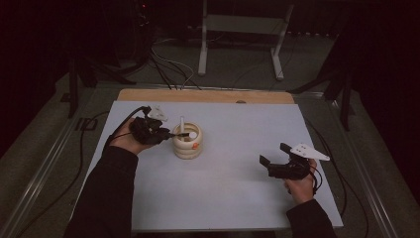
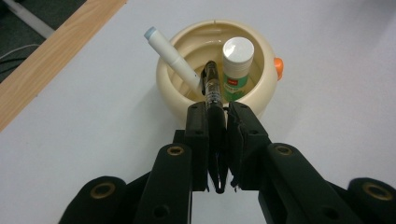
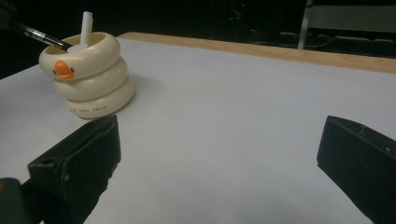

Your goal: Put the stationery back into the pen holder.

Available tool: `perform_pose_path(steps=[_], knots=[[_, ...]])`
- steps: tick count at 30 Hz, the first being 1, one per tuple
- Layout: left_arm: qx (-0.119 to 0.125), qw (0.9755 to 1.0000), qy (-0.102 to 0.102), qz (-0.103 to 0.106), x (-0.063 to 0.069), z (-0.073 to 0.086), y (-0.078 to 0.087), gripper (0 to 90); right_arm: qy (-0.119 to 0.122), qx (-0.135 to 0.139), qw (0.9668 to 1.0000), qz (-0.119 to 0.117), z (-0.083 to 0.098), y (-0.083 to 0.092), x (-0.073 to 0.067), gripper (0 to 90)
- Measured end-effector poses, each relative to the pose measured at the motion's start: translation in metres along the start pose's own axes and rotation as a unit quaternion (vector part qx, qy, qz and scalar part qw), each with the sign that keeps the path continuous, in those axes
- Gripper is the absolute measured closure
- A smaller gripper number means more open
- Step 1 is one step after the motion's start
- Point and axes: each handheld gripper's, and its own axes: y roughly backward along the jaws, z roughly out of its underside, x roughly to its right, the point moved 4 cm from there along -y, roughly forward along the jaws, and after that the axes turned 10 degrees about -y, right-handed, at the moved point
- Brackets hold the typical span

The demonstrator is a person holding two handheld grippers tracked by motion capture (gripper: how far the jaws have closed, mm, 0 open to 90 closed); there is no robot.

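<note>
While the left gripper point(image 2: 218, 116) pinches a black pen point(image 2: 212, 93) tight between its jaws, the pen's tip pokes ahead into the cream duck-faced holder point(image 2: 187, 98) — beside a white marker point(image 2: 170, 55) and a glue stick point(image 2: 237, 65). Well off to its side, the right gripper point(image 1: 275, 154) sits with jaws spread wide, nothing between them. Beneath both lies a pale grey table point(image 1: 237, 198) with a wooden far edge — beyond it dark floor, cables and a metal stand point(image 1: 240, 29).
</note>
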Motion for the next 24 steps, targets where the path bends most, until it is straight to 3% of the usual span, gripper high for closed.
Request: perform_pose_path(steps=[12, 24], knots=[[-0.002, 1.0, 0.001, -0.009, -0.002, 0.0, 0.009, 79.0, -0.001, -0.001, 1.0, -0.002, 0.0, -0.001, 0.0, 0.1], [-0.006, 1.0, 0.005, -0.006, -0.003, -0.006, -0.005, 77.8, 0.0, -0.002, 1.0, -0.003, 0.001, -0.001, -0.001, 0.1]])
